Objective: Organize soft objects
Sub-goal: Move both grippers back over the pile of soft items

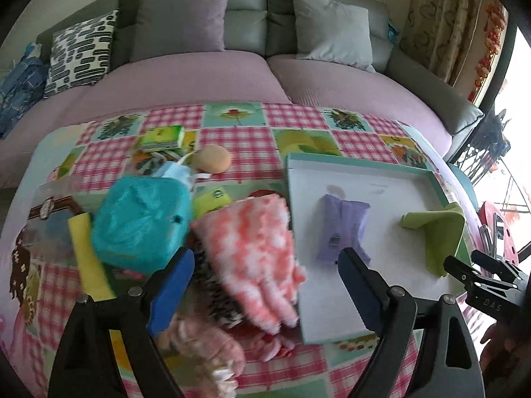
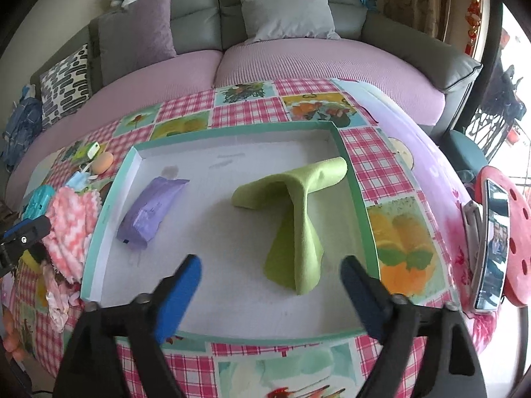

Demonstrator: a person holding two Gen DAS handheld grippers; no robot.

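Left tongs (image 1: 265, 265) spread wide, empty, above pink fluffy cloth (image 1: 252, 248); right tongs (image 2: 270, 272) wide, empty, over green cloth (image 2: 295, 229).

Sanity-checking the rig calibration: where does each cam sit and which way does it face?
Left wrist: on the left tool, facing the sofa over the pile, pink-white fluffy cloth and teal plush; its open blue fingers show, the right tool at right edge.
Right wrist: on the right tool, above the tray, facing the sofa; its open fingers show, the left tool at left edge.
Shared: tray, green cloth, purple packet, sofa.
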